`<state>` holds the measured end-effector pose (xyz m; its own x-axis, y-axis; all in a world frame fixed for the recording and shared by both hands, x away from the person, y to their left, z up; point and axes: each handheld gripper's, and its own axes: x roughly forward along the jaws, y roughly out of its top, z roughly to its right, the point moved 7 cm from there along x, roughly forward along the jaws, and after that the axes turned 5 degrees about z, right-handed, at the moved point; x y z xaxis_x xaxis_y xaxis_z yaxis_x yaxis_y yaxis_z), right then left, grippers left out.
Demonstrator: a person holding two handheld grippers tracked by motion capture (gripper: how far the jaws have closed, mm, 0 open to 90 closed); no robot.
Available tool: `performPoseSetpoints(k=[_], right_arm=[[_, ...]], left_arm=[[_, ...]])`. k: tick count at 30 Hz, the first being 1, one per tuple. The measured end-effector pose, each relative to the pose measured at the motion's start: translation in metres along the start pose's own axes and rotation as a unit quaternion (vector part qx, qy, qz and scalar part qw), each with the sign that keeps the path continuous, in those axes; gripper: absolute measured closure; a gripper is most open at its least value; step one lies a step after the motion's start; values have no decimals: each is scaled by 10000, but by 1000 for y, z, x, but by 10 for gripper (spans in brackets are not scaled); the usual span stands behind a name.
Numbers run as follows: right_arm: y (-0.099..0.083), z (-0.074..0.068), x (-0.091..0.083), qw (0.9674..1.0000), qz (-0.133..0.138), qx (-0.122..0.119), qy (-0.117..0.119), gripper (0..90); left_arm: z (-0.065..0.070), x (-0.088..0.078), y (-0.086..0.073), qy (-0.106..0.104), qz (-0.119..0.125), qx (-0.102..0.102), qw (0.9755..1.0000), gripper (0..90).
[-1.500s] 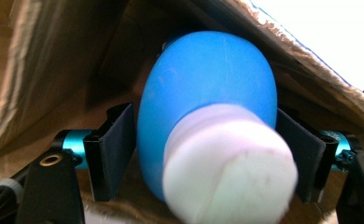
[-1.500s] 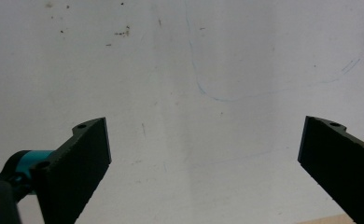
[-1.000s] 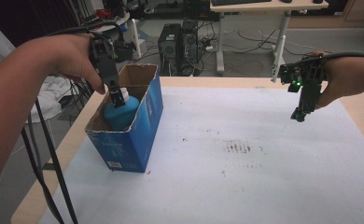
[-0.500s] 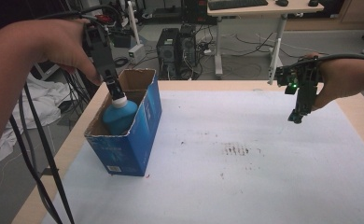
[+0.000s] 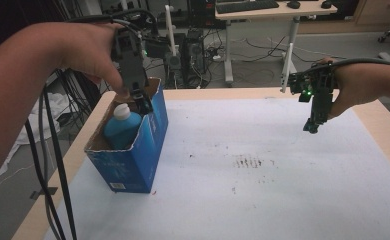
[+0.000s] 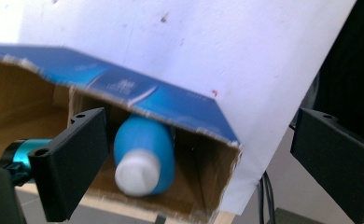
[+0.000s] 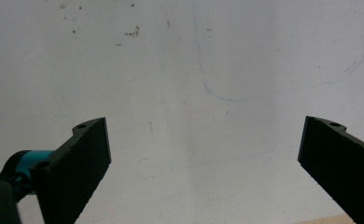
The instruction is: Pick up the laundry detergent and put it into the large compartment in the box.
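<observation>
White table [image 5: 283, 200], boxed bottle [image 6: 145, 156] under left gripper [image 6: 201, 158]

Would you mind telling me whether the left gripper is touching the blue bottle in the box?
Apart. The left gripper view shows the left gripper wide open, with the blue bottle lying in the box beyond its fingers, clear of both.

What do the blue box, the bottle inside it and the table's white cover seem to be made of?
Box: corrugated cardboard, printed blue outside; raw brown inner walls and ragged cut edges.
Bottle: probably plastic, smooth blue body with a matte white cap.
White cover: looks like paper or thin sheet, matte, marked with smudges and pen lines.
</observation>
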<state>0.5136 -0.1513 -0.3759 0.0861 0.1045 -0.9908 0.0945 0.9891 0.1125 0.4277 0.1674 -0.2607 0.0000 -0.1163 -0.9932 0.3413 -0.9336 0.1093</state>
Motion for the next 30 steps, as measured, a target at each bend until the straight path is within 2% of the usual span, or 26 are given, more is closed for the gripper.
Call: performPoseSetpoints(k=[3, 11, 12, 13, 15, 19, 22, 26, 30], right_arm=[[-1, -2, -1, 10000, -50, -23, 8, 15], [0, -7, -5, 9999, 4, -103, 30, 15], [0, -7, -5, 9999, 4, -103, 30, 15], [0, -8, -5, 9999, -10, -111, 27, 15], [0, -8, -4, 9999, -29, -144, 21, 15], [1, -9, -4, 9999, -39, -154, 14, 15], [2, -9, -3, 9998, -33, -180, 16, 15], [2, -10, -3, 9998, -62, -164, 27, 15], [4, -9, -3, 9998, -28, -190, 33, 15]], left_arm=[[2, 7, 14, 71, 24, 167, 9998, 19], [14, 27, 45, -182, -191, 571, 9980, 17], [14, 27, 45, -182, -191, 571, 9980, 17], [16, 32, 52, -213, -222, 699, 9971, 17], [17, 37, 56, -208, -240, 768, 9965, 17], [18, 50, 60, -209, -340, 884, 9953, 17], [16, 59, 61, -190, -326, 928, 9950, 17], [13, 69, 58, -204, -410, 885, 9950, 17], [9, 79, 54, -249, -337, 844, 9956, 17]])
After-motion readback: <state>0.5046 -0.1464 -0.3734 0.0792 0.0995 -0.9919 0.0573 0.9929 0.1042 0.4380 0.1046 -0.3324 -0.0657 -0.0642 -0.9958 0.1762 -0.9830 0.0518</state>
